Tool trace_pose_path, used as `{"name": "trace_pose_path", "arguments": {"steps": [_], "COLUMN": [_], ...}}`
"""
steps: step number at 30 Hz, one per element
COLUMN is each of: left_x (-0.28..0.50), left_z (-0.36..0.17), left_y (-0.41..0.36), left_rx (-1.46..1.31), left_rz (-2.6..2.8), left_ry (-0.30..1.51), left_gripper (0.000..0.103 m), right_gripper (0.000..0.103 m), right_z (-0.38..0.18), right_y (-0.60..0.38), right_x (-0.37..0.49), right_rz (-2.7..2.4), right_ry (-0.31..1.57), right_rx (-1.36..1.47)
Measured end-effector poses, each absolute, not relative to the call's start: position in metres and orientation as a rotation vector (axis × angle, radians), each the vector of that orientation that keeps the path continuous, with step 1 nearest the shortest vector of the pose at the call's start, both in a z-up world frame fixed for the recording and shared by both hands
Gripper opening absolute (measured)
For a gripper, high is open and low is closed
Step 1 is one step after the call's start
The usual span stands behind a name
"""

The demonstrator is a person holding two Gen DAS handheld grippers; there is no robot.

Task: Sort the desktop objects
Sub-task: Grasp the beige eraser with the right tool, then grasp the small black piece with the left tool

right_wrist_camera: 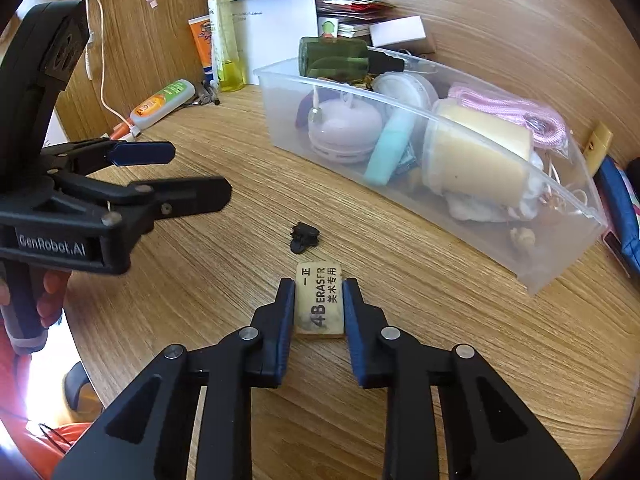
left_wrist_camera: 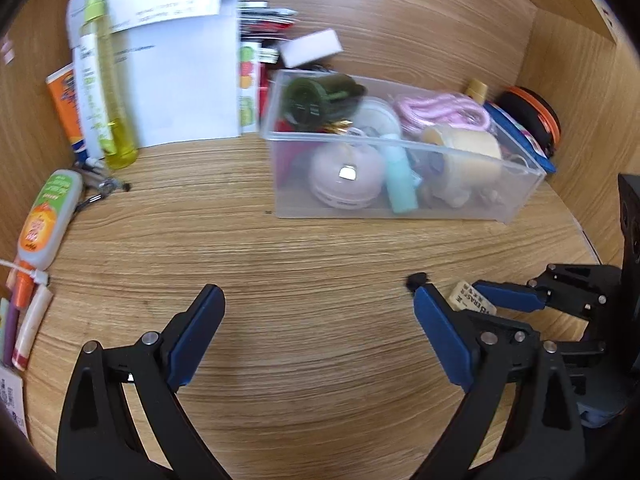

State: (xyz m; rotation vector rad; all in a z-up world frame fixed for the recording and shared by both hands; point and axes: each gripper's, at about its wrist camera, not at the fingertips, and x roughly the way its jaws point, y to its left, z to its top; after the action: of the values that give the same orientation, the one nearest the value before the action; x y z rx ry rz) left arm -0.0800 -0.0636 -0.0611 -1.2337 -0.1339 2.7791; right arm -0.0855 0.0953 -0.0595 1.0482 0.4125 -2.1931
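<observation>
The right gripper (right_wrist_camera: pixel 319 306) is closed on the eraser (right_wrist_camera: pixel 319 300), one blue pad pressed against each long side. The eraser lies flat on the desk (right_wrist_camera: pixel 224 320), printed face up, its long axis running straight away from the gripper along the fingers, toward the bin (right_wrist_camera: pixel 532 256). Its far end sticks out past the fingertips; its near end sits between the pads. In the left wrist view the eraser (left_wrist_camera: pixel 472 300) shows only in part, between the right gripper's (left_wrist_camera: pixel 480 298) pads at the lower right.

Just beyond the eraser's far end, apart from it, a small black clip (right_wrist_camera: pixel 303 236) lies on the desk, between the eraser and the bin. The same clip (left_wrist_camera: pixel 416 280) shows at the tip of the left gripper's right finger in the left wrist view; whether they touch I cannot tell.

The left gripper (left_wrist_camera: pixel 318 304) hovers over bare desk with its jaws wide open and nothing between them. From the right wrist view it (right_wrist_camera: pixel 200 172) stands left of the eraser, fingers pointing toward the bin, a hand (right_wrist_camera: pixel 48 296) around its handle.

The bin is clear plastic and stands farther out than the clip, crammed with things: a dark green bottle (right_wrist_camera: pixel 336 56) on its side across the top, a pink round case (right_wrist_camera: pixel 344 128), a teal tube (right_wrist_camera: pixel 390 148), a cream roll (right_wrist_camera: pixel 480 152) and a pink cord (right_wrist_camera: pixel 520 116).

Left of the bin, near the desk's back wall, stand a yellow spray bottle (right_wrist_camera: pixel 226 40) and an orange tube (right_wrist_camera: pixel 202 40); a green-and-orange tube (right_wrist_camera: pixel 164 102) lies before them. Behind the bin are white papers (right_wrist_camera: pixel 276 20).
</observation>
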Motion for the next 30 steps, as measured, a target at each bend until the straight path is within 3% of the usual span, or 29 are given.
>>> {"name": "trace_pose_path", "arguments": {"steps": [6,7,8,10,12,19,25,30], "left_x": [-0.091,-0.094,-0.096,-0.102,-0.104,-0.101,-0.098,-0.096], "left_z": [-0.067,-0.068,-0.069,-0.073,-0.072,-0.075,-0.075,-0.074], "left_y": [-0.033,-0.028,-0.024,-0.017,-0.012,0.005,0.016,0.019], "left_rx": [-1.253,-1.256,-1.266,-1.298,-1.287,-1.257,-1.222,-1.214], "left_rz": [2.717,2.703,2.688,2.651,2.664,2.686,2.688,2.704], "left_ry": [-0.046,-0.036,-0.025,-0.012,0.015,0.129,0.192,0.225], "left_gripper": [0.094,0.086,0.071,0.056,0.054,0.027,0.015,0.015], "right_gripper": [0.022,0.022,0.022,0.022,0.022,0.022,0.022,0.022], "right_z": [-0.051,-0.05,-0.048,-0.044,-0.039,-0.03,-0.032,-0.032], "right_y": [0.125,0.131,0.136,0.148,0.155,0.173,0.174,0.179], "right_x": [-0.092,-0.093,-0.095,-0.096,-0.097,-0.097,-0.099,-0.099], "right_rz": [-2.246,-2.256,-2.268,-2.296,-2.316,-2.33,-2.317,-2.313], "right_ry": [0.317,0.301,0.284,0.262,0.253,0.22,0.198,0.179], "right_rx": [1.063,1.065,1.065,1.052,1.033,0.999,1.002,1.0]}}
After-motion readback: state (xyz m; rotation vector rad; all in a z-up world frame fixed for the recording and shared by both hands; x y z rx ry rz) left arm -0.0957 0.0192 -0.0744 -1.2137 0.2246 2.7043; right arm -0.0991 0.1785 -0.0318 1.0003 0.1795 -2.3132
